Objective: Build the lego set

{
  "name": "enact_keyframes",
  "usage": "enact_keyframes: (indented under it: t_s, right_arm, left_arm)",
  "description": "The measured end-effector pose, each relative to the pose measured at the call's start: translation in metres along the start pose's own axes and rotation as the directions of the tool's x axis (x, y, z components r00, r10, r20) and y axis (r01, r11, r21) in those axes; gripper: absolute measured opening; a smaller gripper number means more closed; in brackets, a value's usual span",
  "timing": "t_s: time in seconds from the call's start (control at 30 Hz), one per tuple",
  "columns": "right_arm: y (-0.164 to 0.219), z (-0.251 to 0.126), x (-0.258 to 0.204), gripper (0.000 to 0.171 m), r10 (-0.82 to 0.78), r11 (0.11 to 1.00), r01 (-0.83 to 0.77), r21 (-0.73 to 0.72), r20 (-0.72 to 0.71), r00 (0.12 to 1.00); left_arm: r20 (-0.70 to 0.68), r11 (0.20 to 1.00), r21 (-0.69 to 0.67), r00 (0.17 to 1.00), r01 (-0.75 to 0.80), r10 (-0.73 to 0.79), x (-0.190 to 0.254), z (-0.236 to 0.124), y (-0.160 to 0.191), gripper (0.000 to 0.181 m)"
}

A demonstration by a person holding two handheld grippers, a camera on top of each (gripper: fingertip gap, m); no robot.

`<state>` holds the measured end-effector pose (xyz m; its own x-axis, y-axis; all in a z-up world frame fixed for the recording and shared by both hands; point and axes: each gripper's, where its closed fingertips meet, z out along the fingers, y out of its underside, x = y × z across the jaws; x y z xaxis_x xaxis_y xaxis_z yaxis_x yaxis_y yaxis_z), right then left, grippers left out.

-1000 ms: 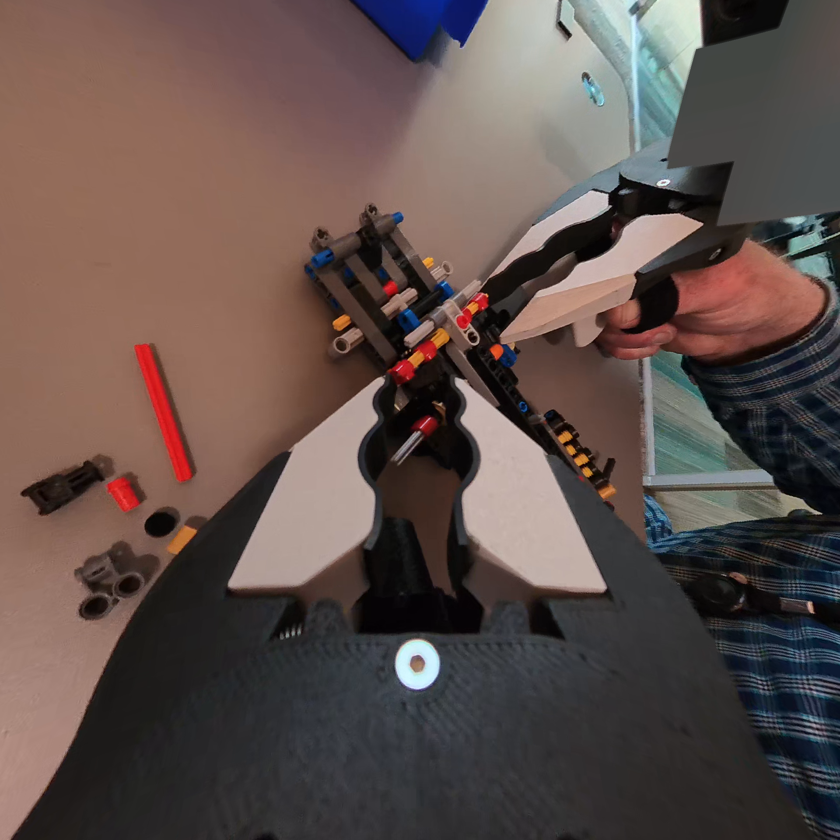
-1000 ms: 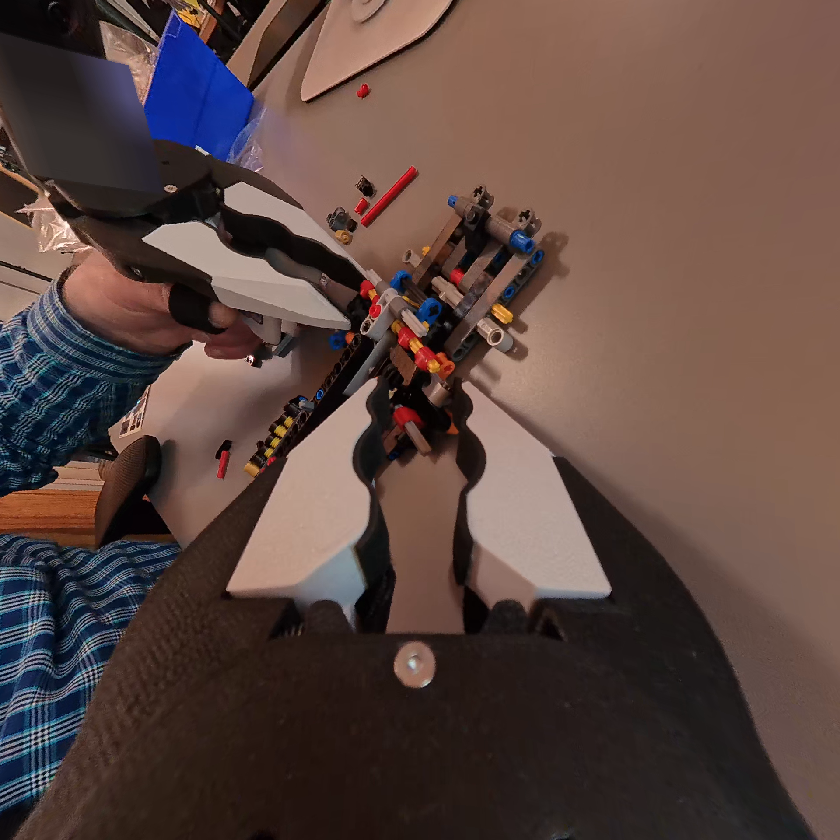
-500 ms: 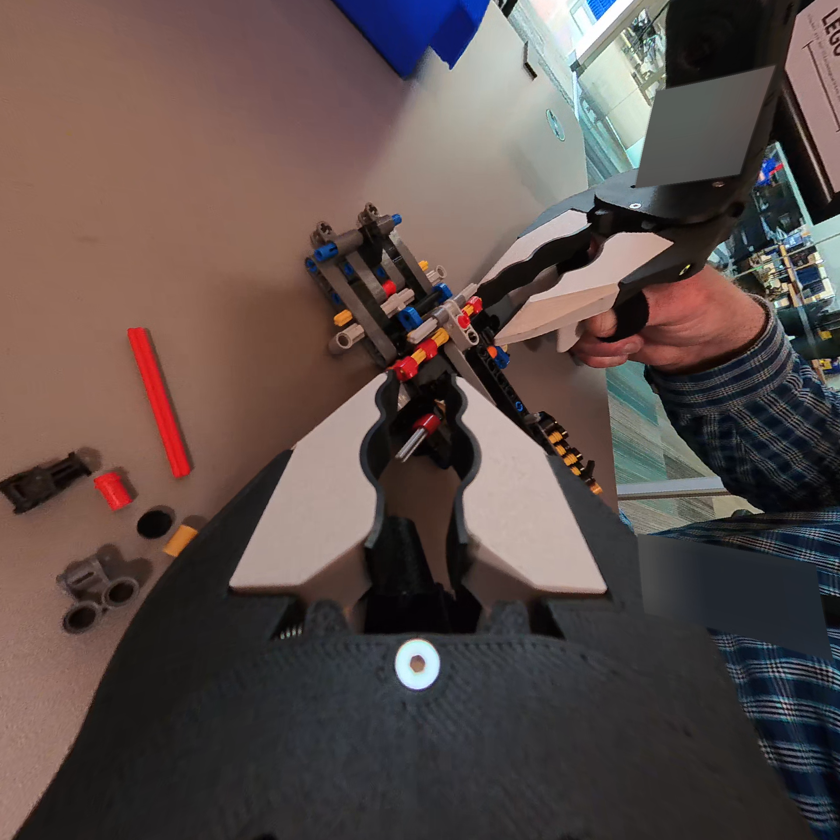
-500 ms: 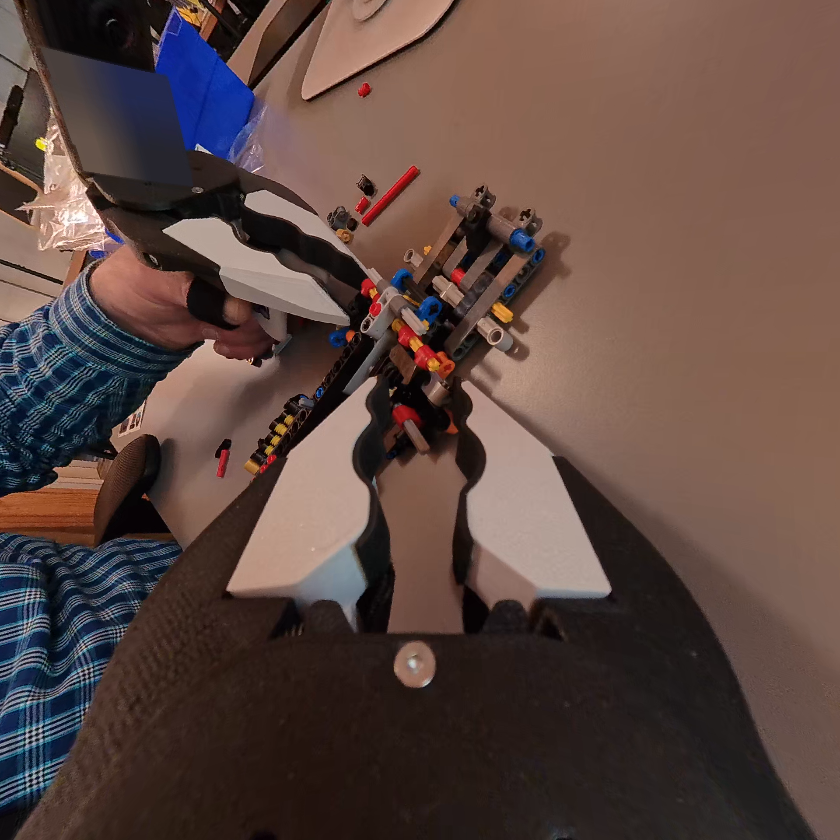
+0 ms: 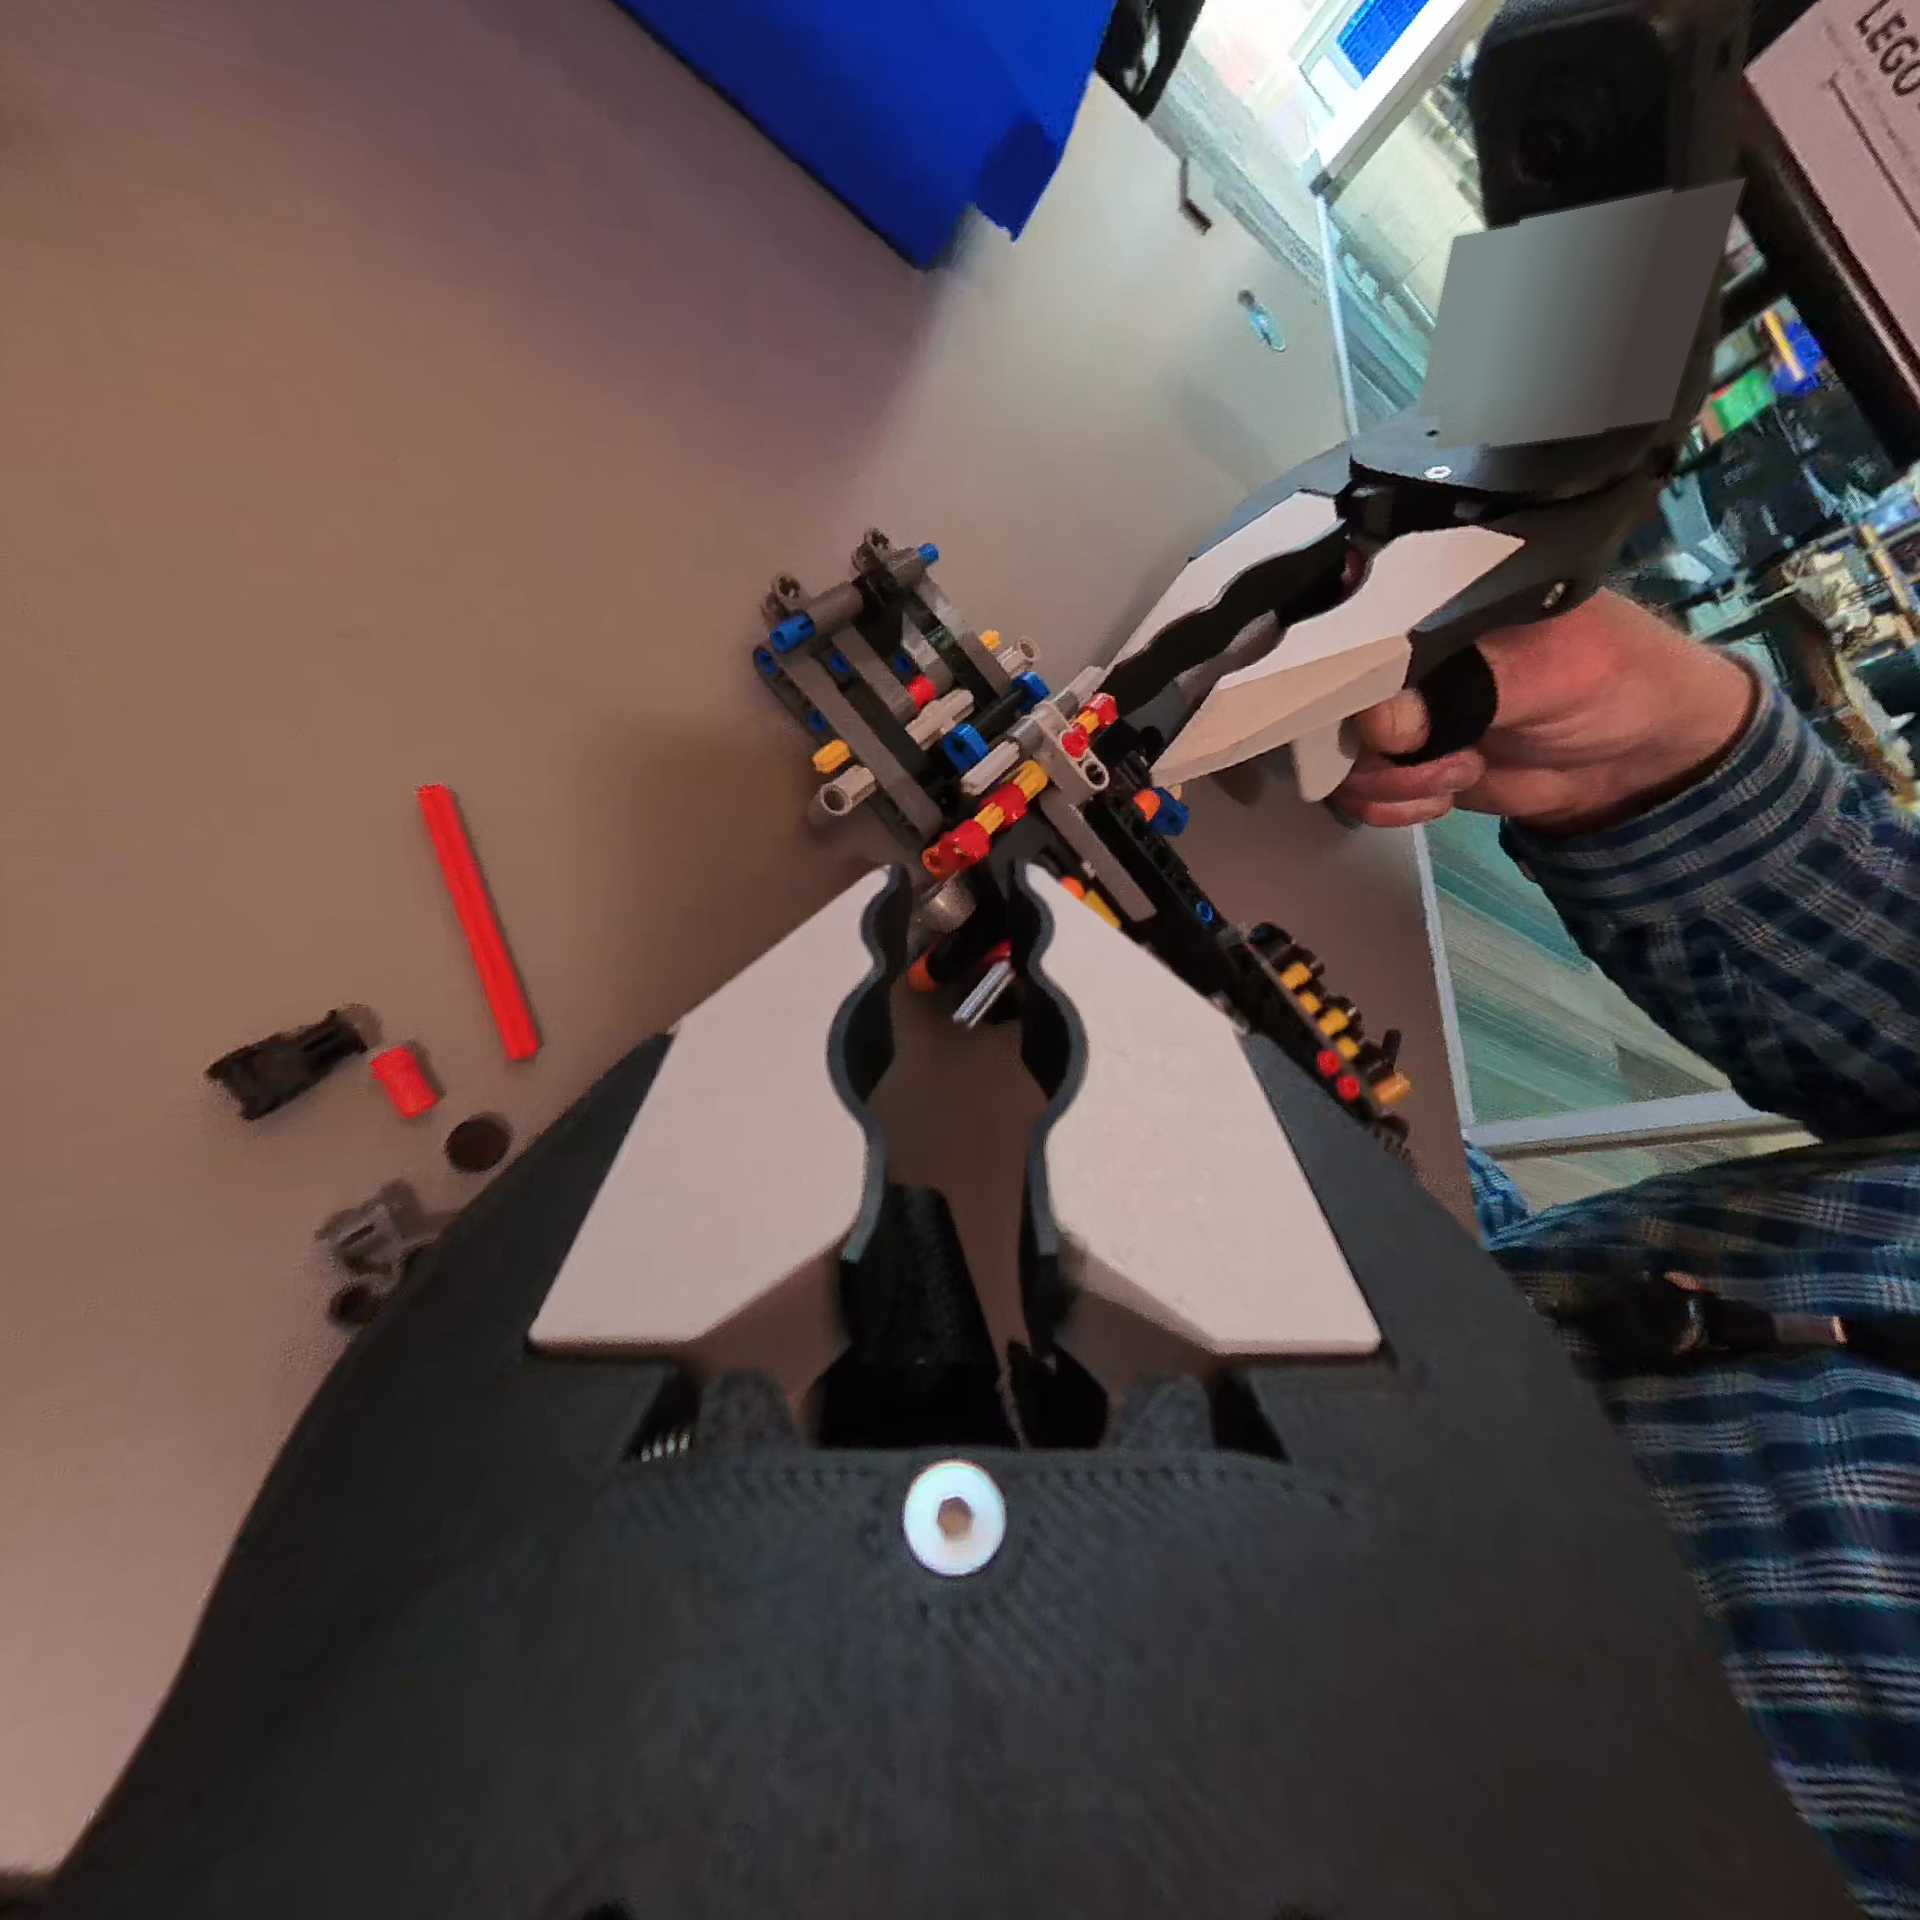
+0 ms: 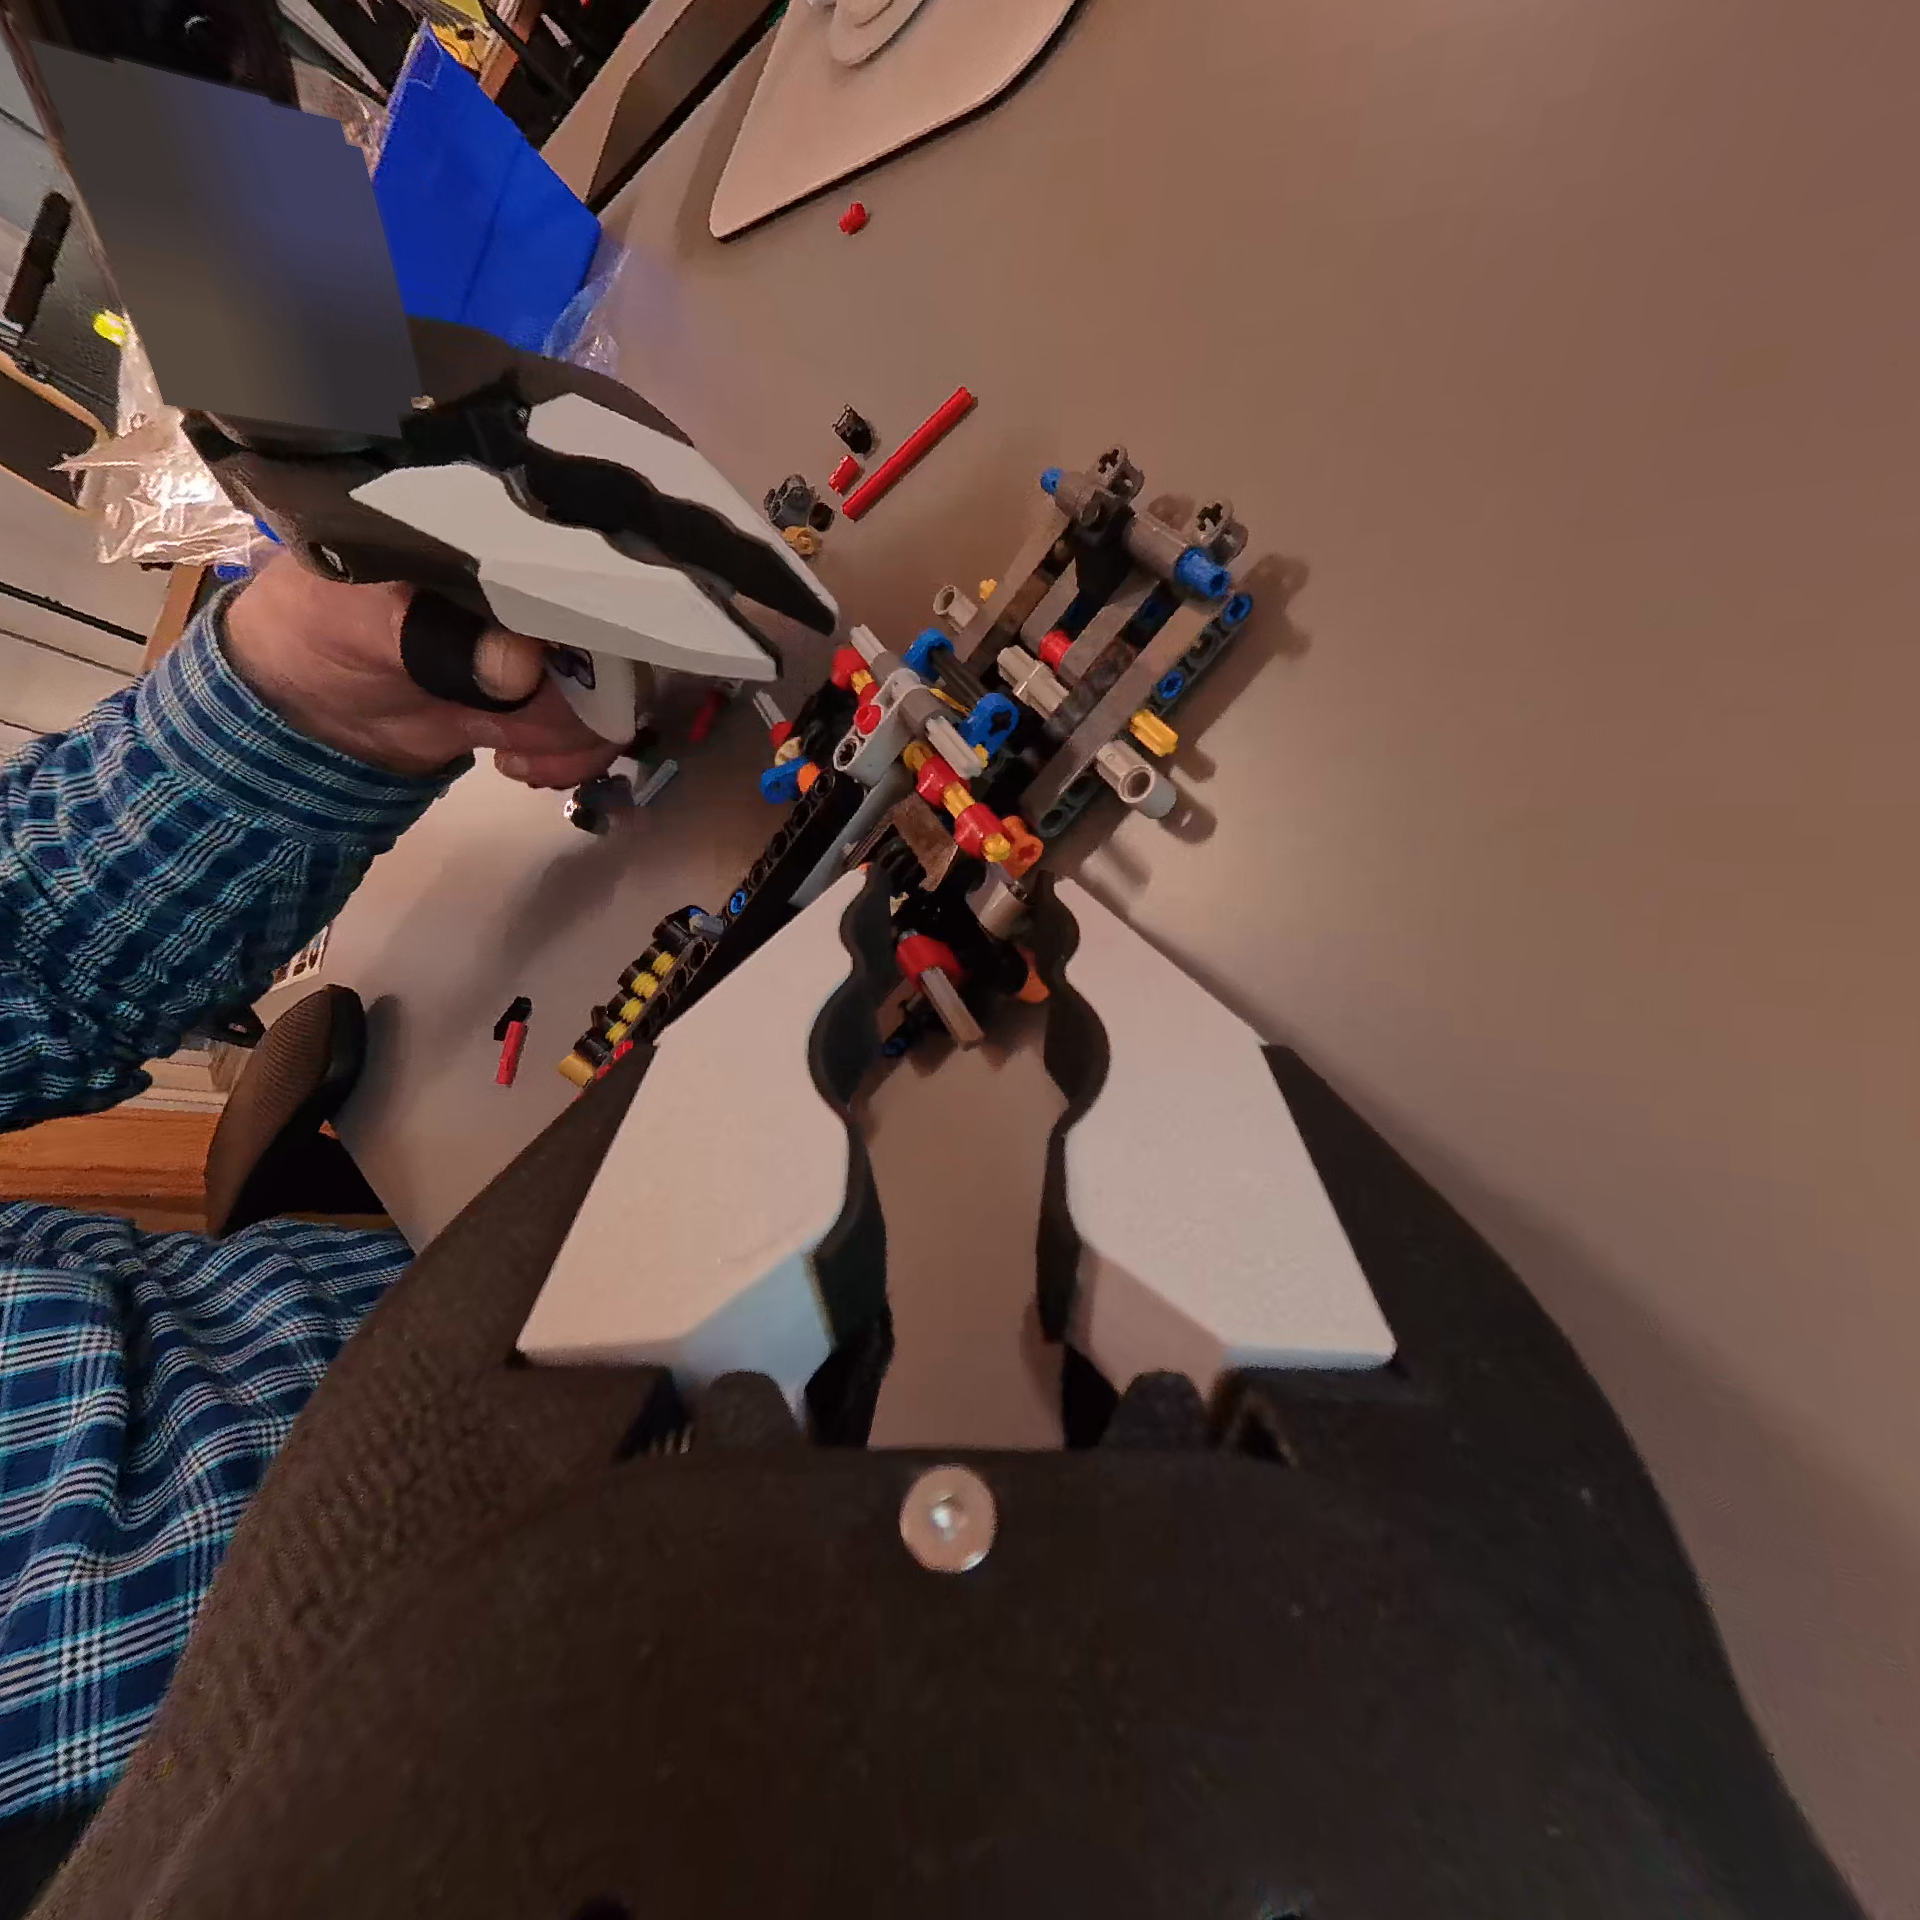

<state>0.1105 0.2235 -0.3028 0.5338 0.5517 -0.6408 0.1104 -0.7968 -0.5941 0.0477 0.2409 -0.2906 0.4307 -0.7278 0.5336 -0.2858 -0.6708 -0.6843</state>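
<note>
While I watch the left wrist view, the lego model (image 5: 935, 717) has slid deeper between my fingers than half a second ago: the red-capped pin that showed plainly there is now mostly hidden, and a grey round part sits at one fingertip. The left gripper (image 5: 958, 883) stands narrowly parted, straddling the model's near end. I cannot tell whether it clamps. The right gripper (image 5: 1132, 727) meets the model's far side. A blue bin (image 5: 914, 114) lies beyond the model, its inside hidden. A red axle (image 5: 478, 920) lies well apart from the model on the table (image 5: 416, 416).

Turning to the right wrist view, the model looks unmoved. My right jaws are parted about as much, tips against the model's end with a red bush (image 6: 920, 951) between them. Grip uncertain.
</note>
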Motion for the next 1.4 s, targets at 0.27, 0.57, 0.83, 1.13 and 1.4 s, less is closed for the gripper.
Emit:
enact_keyframes:
  t_s: [0.27,0.57,0.83,1.13,1.4]
  right_arm:
    - [-0.003,-0.004,0.001,0.025,0.0,1.0,0.0,0.031,-0.004,1.0]
    - [-0.003,-0.004,0.001,0.025,0.003,0.999,-0.003,0.035,-0.005,1.0]
    - [-0.003,-0.004,0.003,0.025,0.013,0.999,-0.013,0.029,-0.009,1.0]
    - [-0.002,-0.003,0.003,0.025,0.012,1.0,-0.012,0.025,-0.014,1.0]
    - [-0.012,-0.016,-0.004,0.03,-0.041,0.991,0.041,0.125,-0.002,0.999]
  left_arm:
    - [0.089,0.895,-0.018,0.891,-0.445,0.445,0.017,-0.013,-0.001,0.025]
    - [0.157,0.537,-0.121,0.518,-0.835,0.841,0.035,0.008,0.009,0.027]
    - [0.191,0.355,-0.237,0.315,-0.904,0.93,0.024,0.021,0.015,0.008]
    - [0.124,0.493,-0.235,0.477,-0.838,0.87,0.024,0.021,0.014,0.007]
    - [0.14,0.499,-0.203,0.479,-0.842,0.866,0.024,0.015,0.009,0.021]
